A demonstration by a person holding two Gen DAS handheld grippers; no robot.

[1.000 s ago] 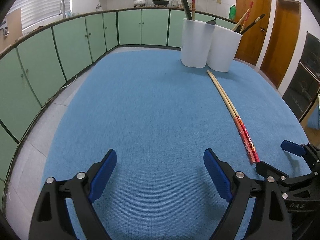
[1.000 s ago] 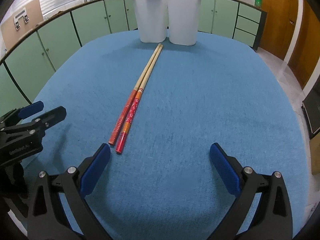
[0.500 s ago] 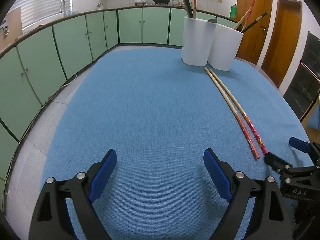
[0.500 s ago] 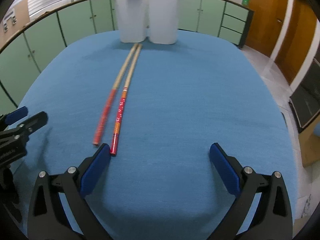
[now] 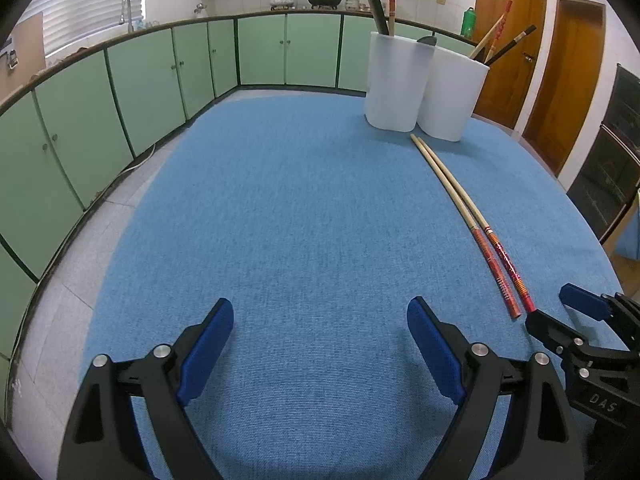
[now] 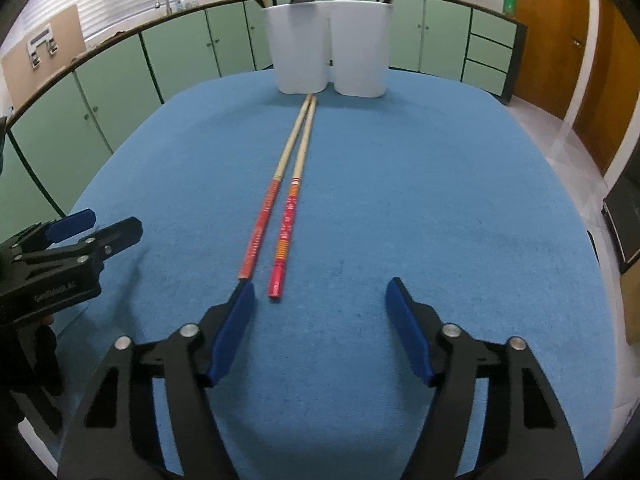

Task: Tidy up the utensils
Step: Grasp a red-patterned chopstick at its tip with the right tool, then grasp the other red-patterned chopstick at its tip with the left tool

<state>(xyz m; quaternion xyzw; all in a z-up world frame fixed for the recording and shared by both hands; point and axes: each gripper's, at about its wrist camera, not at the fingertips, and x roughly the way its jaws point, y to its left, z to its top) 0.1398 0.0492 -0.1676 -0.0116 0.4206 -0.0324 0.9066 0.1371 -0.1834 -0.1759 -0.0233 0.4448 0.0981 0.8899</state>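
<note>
White letters "DAS" printed on the black plastic body of the right gripper (image 5: 560,314), seen from the left wrist. On the black left gripper (image 6: 98,226), a blurred white line, possibly "GenRobot.AI". Markings on the red-ended wooden chopsticks (image 6: 286,216) too small to read.

Two long chopsticks (image 6: 289,184) flat on the blue worktop (image 6: 440,208), side by side, nearly parallel — pale bamboo at the far tips, red patterned at the near ends. Far tips just short of two white holders (image 6: 328,48), upright and touching — more chopsticks standing tilted inside.
</note>
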